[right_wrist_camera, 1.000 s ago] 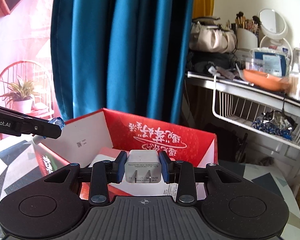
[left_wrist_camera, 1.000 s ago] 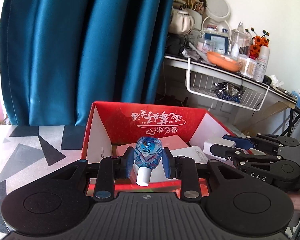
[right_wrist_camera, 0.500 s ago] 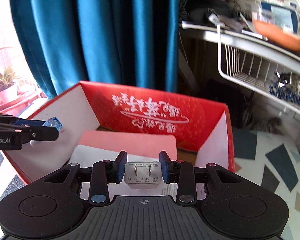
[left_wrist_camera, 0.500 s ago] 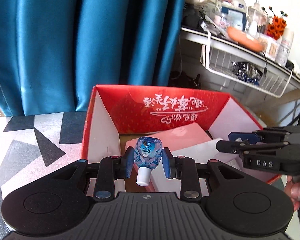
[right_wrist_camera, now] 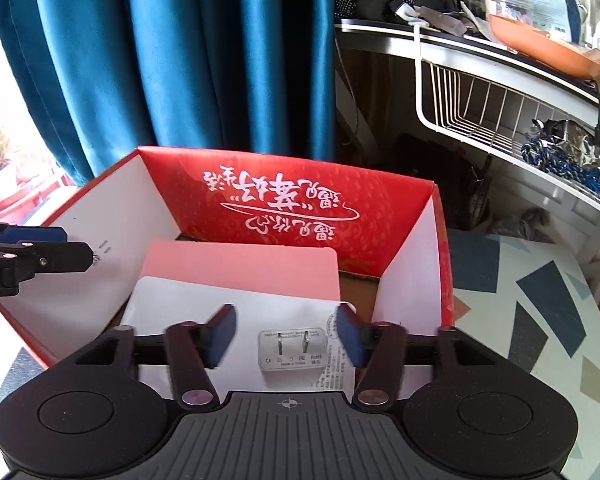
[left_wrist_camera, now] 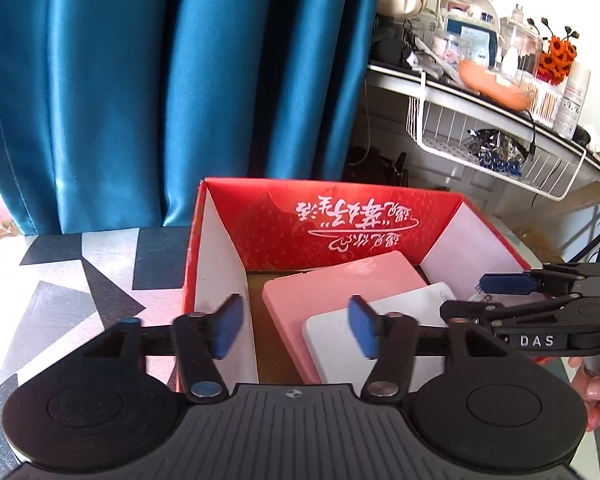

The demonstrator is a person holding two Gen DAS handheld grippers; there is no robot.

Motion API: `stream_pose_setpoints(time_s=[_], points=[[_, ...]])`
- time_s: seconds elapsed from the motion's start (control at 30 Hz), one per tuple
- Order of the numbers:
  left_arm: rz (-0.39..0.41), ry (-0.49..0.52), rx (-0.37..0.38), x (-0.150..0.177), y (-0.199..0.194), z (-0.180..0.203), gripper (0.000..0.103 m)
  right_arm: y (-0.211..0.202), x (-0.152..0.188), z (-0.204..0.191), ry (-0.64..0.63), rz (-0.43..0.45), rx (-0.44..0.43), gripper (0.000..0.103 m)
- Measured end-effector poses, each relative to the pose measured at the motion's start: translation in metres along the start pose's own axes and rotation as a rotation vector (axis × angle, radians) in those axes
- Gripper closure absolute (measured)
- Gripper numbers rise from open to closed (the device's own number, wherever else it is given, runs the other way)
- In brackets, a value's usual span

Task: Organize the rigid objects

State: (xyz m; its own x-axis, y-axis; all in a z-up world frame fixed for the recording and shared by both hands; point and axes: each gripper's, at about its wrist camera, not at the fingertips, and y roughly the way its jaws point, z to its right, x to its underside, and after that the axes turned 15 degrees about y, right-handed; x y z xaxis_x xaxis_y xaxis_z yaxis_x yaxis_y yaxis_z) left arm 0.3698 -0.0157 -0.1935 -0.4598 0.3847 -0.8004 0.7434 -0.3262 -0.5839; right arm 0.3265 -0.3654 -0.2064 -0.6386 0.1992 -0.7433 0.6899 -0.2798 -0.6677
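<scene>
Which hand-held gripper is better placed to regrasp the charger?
Right hand-held gripper: jaws have just been opening, charger lies between them on the white box. Left hand-held gripper, jaws also just opening, has nothing between them, across the red box.

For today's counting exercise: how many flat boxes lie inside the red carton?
2. A pink box lies on the red carton's floor, toward its back wall; a white box rests partly on top of it, nearer the cameras. Others may be hidden underneath.

Charger [right_wrist_camera: 291,354] lying in the red box [right_wrist_camera: 410,236]
It is sitting prongs-up on a white packet [right_wrist_camera: 172,304], which is overlapping a pink box [right_wrist_camera: 240,266] inside.
</scene>
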Motion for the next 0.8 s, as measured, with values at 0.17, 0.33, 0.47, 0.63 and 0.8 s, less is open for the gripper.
stream_pose_setpoints(time_s=[0.17, 0.33, 0.47, 0.63, 0.8], points=[[0.007, 0.009, -0.033, -0.004, -0.023, 0.009, 0.005, -0.016, 0.001, -0.004, 0.012, 0.011, -0.006, 0.003], [0.011, -0.017, -0.047, -0.01, -0.05, 0.013, 0.0, -0.034, 0.001, -0.006, 0.027, 0.008, -0.005, 0.001], [0.021, -0.054, -0.067, -0.012, -0.075, 0.018, 0.0, -0.053, -0.001, -0.007, 0.066, 0.006, 0.01, 0.0], [0.046, -0.053, -0.13, -0.014, -0.118, 0.027, 0.0, -0.093, 0.0, -0.014, 0.064, 0.049, 0.018, 0.0], [0.1, -0.076, -0.15, -0.018, -0.174, 0.035, 0.0, -0.15, 0.001, -0.027, 0.067, 0.106, -0.014, 0.0]])
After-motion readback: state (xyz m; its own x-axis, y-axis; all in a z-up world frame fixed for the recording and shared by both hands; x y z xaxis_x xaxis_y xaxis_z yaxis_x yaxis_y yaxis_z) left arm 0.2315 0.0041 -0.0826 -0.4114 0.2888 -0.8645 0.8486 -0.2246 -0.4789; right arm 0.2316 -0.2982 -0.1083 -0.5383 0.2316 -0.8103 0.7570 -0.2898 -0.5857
